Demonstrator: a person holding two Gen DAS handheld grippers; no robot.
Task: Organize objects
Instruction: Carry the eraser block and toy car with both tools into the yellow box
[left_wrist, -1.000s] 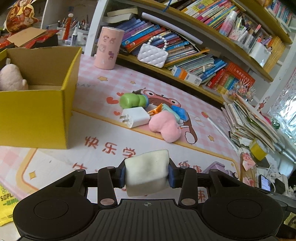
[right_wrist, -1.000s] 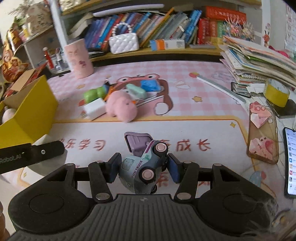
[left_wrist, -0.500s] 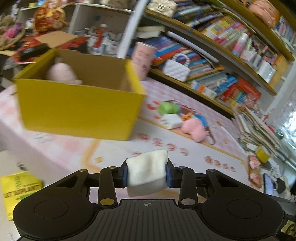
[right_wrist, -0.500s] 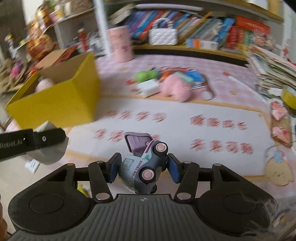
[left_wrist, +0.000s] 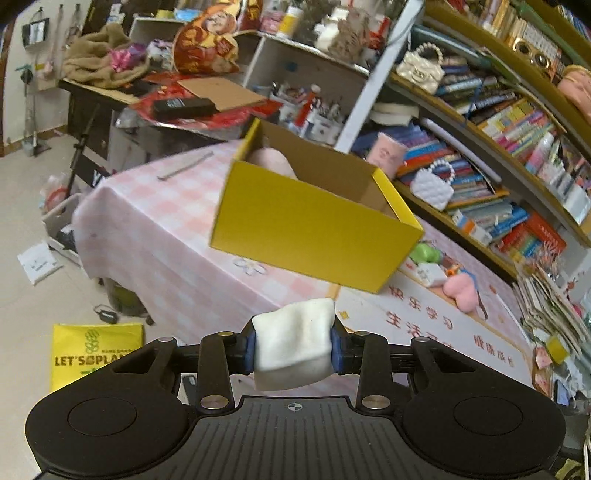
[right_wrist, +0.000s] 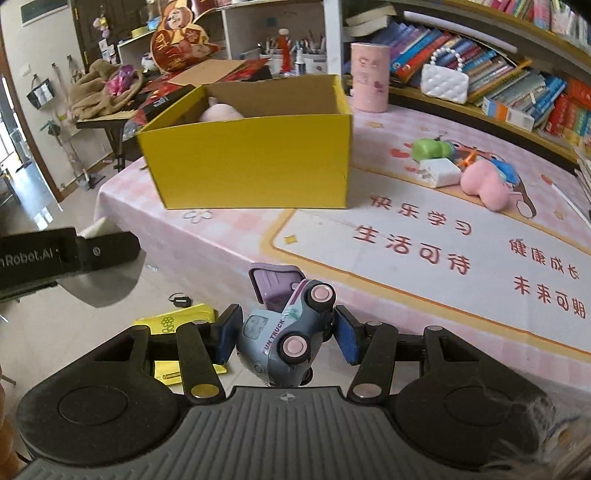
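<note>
- You swung the left gripper (left_wrist: 294, 350) away from the toy pile, so the yellow box (left_wrist: 314, 225) moved from the left edge of its view to the centre, ahead of the fingers.
- You rolled that wrist: the table (left_wrist: 166, 236) and box now sit tilted in its view, with the floor (left_wrist: 33, 295) and a yellow bag (left_wrist: 92, 350) newly showing.
- You carried the right gripper (right_wrist: 286, 338) the same way; the box came from its view's left edge to straight ahead, and the pink plush (right_wrist: 484, 188) slid off to the right.
</note>
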